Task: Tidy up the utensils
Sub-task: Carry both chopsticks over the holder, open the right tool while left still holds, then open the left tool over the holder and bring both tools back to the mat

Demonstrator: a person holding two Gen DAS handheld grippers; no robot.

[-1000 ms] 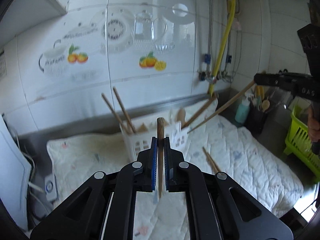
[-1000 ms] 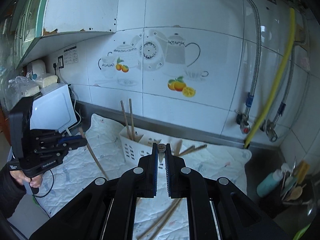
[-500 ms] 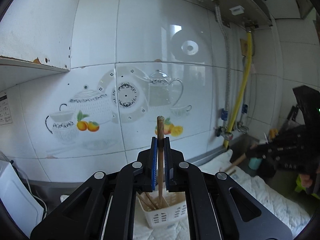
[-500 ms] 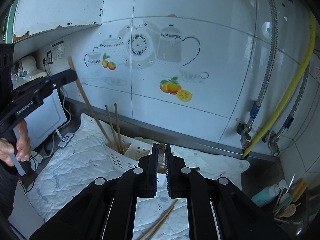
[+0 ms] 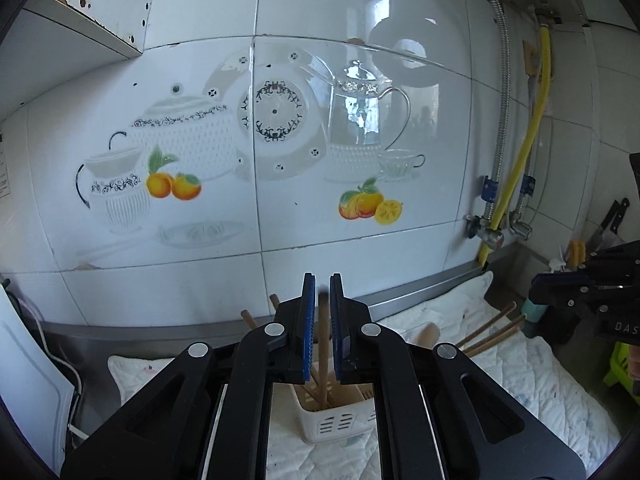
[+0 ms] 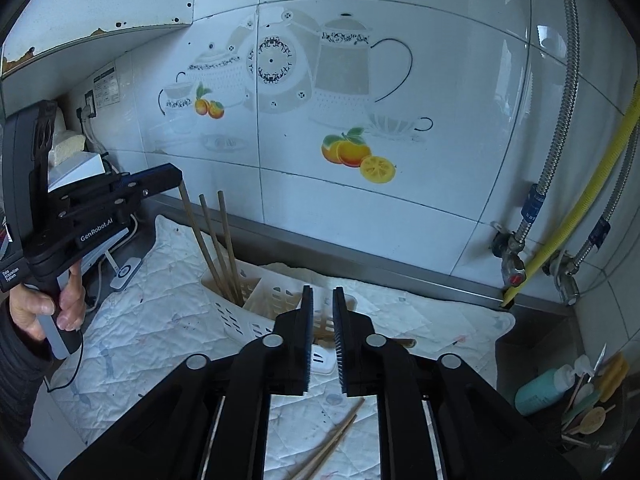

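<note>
Now: left gripper [image 5: 322, 300] is a bit apart around a chopstick [image 5: 323, 344] standing in the white basket [image 5: 336, 424] | right gripper [image 6: 322, 312] narrow, holding nothing | loose chopsticks [image 6: 332, 436] on cloth: light, stiff, thin, may roll; pinch near middle.

counter [image 6: 440, 280] | quilted mat [image 6: 160, 320] | white caddy [image 6: 256, 308] + loose chopsticks [image 6: 332, 440] on mat
</note>
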